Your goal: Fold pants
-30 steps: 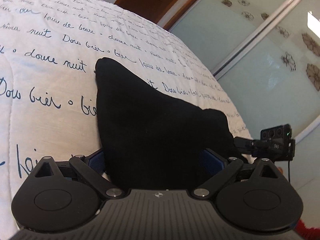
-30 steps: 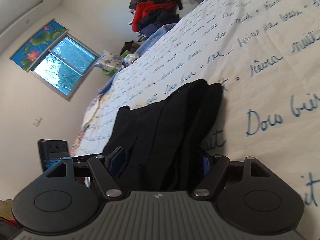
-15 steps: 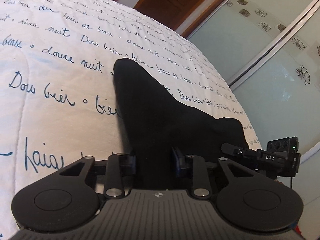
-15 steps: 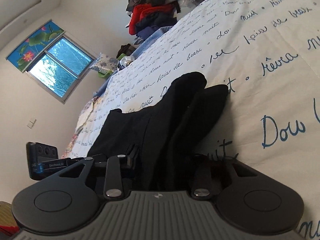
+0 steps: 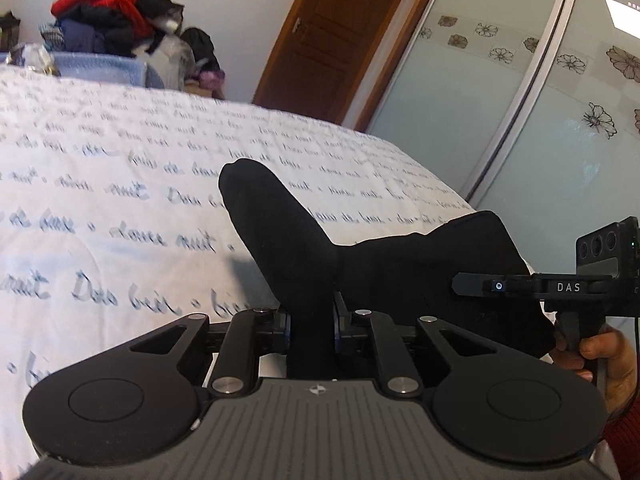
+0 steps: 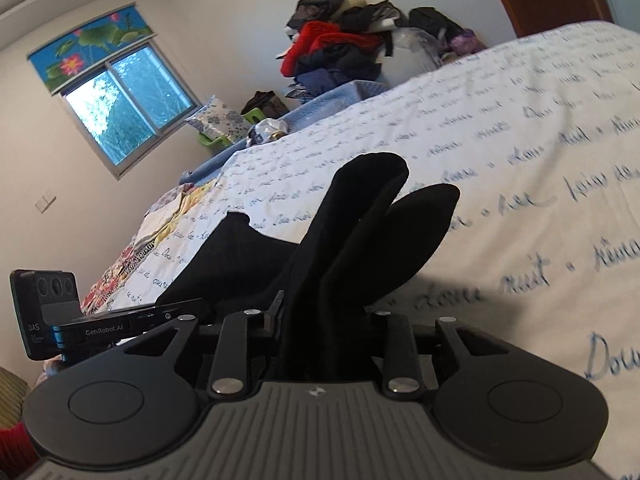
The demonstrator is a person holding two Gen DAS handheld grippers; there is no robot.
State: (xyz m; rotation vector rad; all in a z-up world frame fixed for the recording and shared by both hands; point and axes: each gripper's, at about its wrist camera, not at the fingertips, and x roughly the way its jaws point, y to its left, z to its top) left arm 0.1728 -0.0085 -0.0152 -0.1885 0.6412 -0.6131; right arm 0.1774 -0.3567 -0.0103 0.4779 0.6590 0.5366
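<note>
The black pants (image 5: 304, 248) lie on a white bedspread with blue script. My left gripper (image 5: 311, 326) is shut on one near edge of the pants and lifts it off the bed. My right gripper (image 6: 320, 332) is shut on the other near edge of the pants (image 6: 360, 232), with bunched cloth standing up between its jaws. The far ends of the pants rest on the bed. The right gripper's body (image 5: 560, 286) shows at the right of the left wrist view, and the left gripper's body (image 6: 100, 328) shows at the left of the right wrist view.
A pile of mixed clothes (image 6: 340, 48) sits at the far end of the bed (image 6: 520, 140). A window (image 6: 120, 108) is on the left wall. A wooden door (image 5: 336, 40) and a glass sliding panel (image 5: 540, 120) stand to the right of the bed.
Both grippers closed on the near edge of the pants and lifted it. The views tilted up, and the cloth now rises from the bed toward both grippers.
</note>
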